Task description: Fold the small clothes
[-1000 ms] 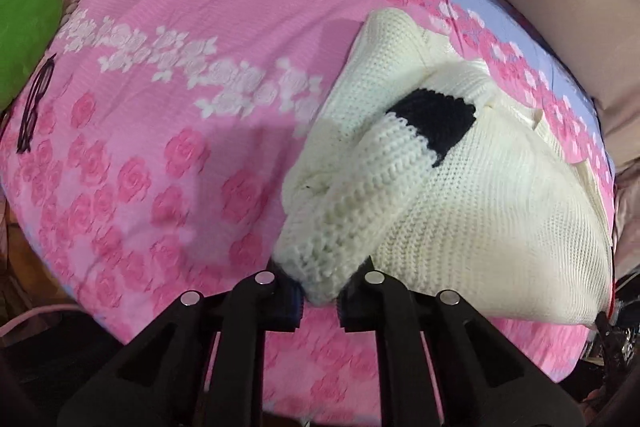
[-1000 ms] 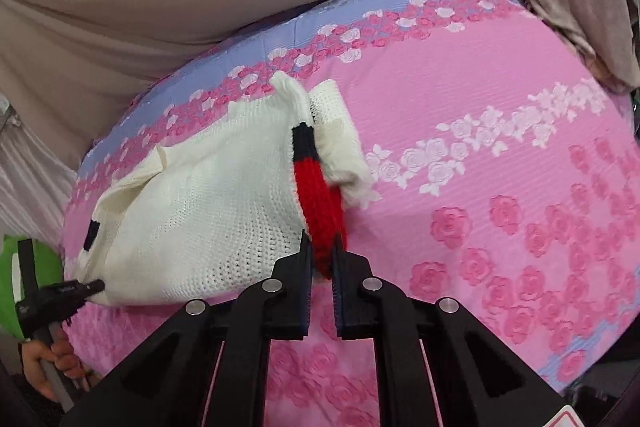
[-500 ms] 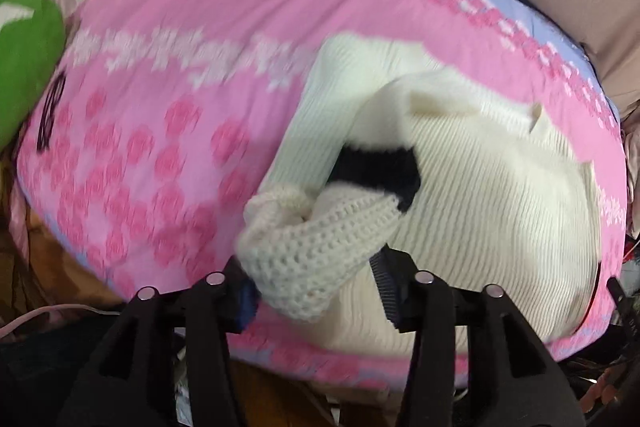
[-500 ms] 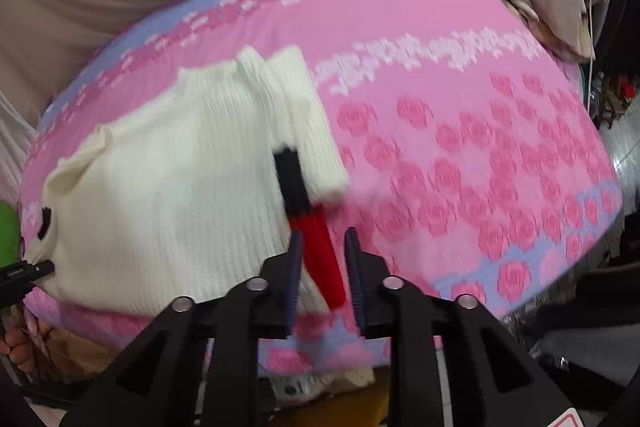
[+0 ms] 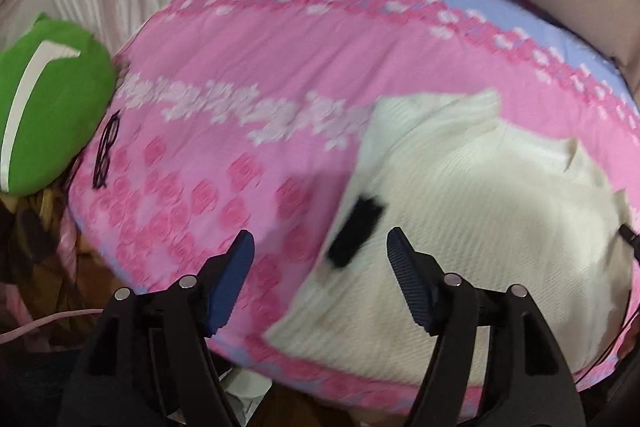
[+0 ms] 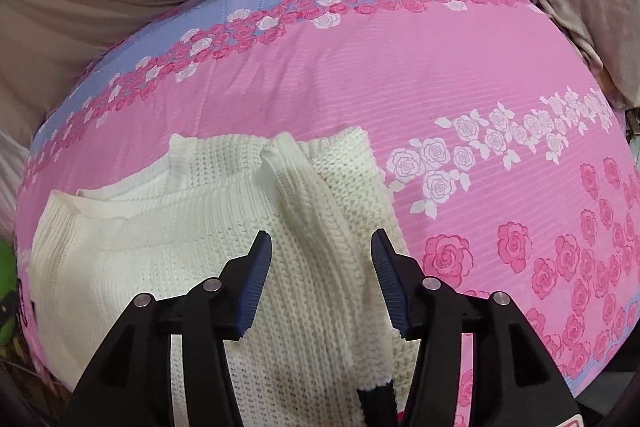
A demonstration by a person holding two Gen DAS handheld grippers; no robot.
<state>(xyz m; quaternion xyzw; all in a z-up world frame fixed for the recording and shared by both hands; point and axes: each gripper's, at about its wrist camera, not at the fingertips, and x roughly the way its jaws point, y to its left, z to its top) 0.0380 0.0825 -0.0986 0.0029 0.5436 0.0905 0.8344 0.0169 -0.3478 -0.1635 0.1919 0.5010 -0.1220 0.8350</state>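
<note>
Pink rose-print bedspread (image 6: 400,75) under a cream sweater (image 6: 304,267); both grippers opening, apparently gripping nothing.

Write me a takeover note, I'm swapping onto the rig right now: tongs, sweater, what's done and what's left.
Left tongs: opening, nothing held, above the sweater's black-banded sleeve.
Right tongs: opening, nothing gripped, over the other sleeve.
Sweater: cream knit, on the pink rose bedspread near its front edge.
Done: both sleeves laid across the body.
Left: probably fold the body in half and tidy it.
</note>
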